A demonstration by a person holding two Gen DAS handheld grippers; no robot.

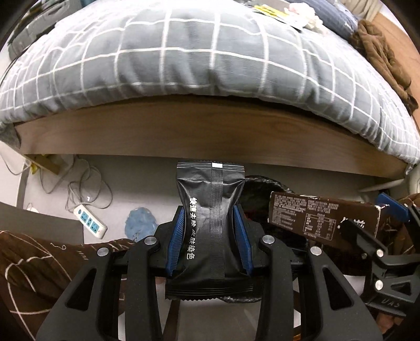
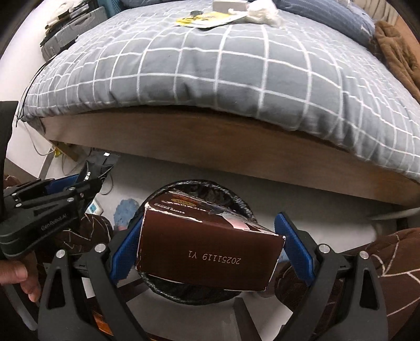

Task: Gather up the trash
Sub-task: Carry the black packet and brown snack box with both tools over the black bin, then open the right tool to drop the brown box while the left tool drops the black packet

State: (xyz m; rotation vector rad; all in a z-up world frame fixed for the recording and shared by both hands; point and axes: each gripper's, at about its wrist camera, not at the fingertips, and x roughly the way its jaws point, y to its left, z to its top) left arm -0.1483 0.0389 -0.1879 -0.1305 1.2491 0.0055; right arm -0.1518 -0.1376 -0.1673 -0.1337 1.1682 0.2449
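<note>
Left gripper: jaws closed partway, blue pads pressing both sides of a black sachet. Sachet stands upright between the pads, white print running down its face, crimped top edge toward 12 o'clock.

Right gripper: jaws set wide. A brown box sits between them, tilted. Left pad touches the box's side; at the right pad a narrow gap shows, so a firm grip cannot be confirmed from this view. Printed date code on the near face reads upside down. In the left wrist view the same box appears at 3 o'clock, long side showing a nutrition table.

Bin with a black liner sits on the floor directly below the box, rim visible around it from 10 to 2 o'clock. From the left wrist view the bin lies just behind the sachet, toward 1 o'clock.

Surroundings: bed with a grey checked duvet fills the upper field; wooden bed frame beneath it. White power strip and cable on the floor at 9 o'clock. Paper scraps and white tissue lie on the duvet at 12 o'clock.
</note>
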